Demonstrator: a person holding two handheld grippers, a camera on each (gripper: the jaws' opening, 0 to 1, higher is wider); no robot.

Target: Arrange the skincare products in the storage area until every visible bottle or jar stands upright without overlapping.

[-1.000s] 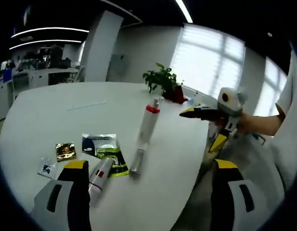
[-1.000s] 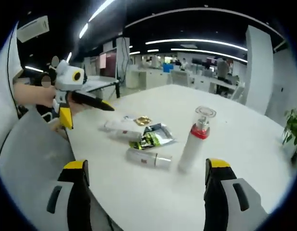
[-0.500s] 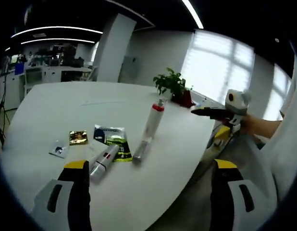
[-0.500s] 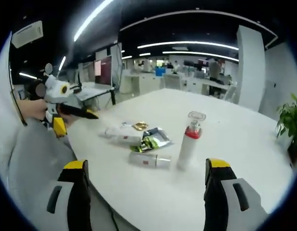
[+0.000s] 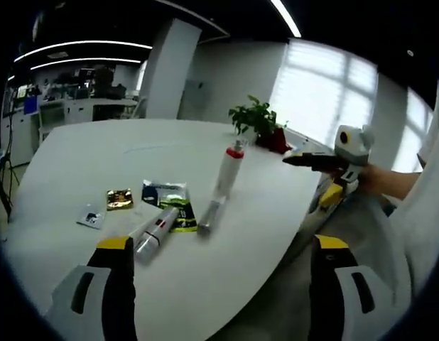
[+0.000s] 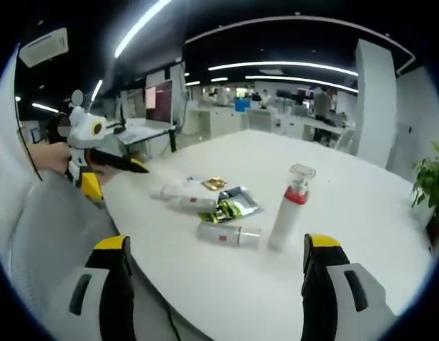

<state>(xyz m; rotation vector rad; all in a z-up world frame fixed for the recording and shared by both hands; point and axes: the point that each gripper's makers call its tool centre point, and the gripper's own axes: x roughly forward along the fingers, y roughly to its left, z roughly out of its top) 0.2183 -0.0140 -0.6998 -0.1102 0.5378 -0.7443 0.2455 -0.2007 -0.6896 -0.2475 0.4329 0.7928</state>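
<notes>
A tall white bottle with a red collar and clear cap (image 5: 229,169) (image 6: 289,207) stands upright on the white table (image 5: 84,149) (image 6: 361,213). Two white tubes lie flat: one (image 5: 210,216) (image 6: 230,234) beside the bottle's base, another (image 5: 153,231) (image 6: 182,200) by a green-and-black sachet (image 5: 168,203) (image 6: 234,204). My left gripper (image 5: 218,249) is open and empty, held back from the table's near edge; it shows in the right gripper view as the gripper (image 6: 109,160) at the left. My right gripper (image 6: 214,249) is open and empty; the left gripper view shows it (image 5: 315,160) off the table's right edge.
A small gold packet (image 5: 119,198) (image 6: 214,183) and a small white sachet (image 5: 91,215) lie flat near the tubes. A potted plant (image 5: 258,124) stands at the table's far side. A person's light sleeve (image 6: 35,234) fills the near left. Office desks stand behind.
Both views shifted slightly with the hands; the table objects stayed where they were. Both grippers remain open and empty.
</notes>
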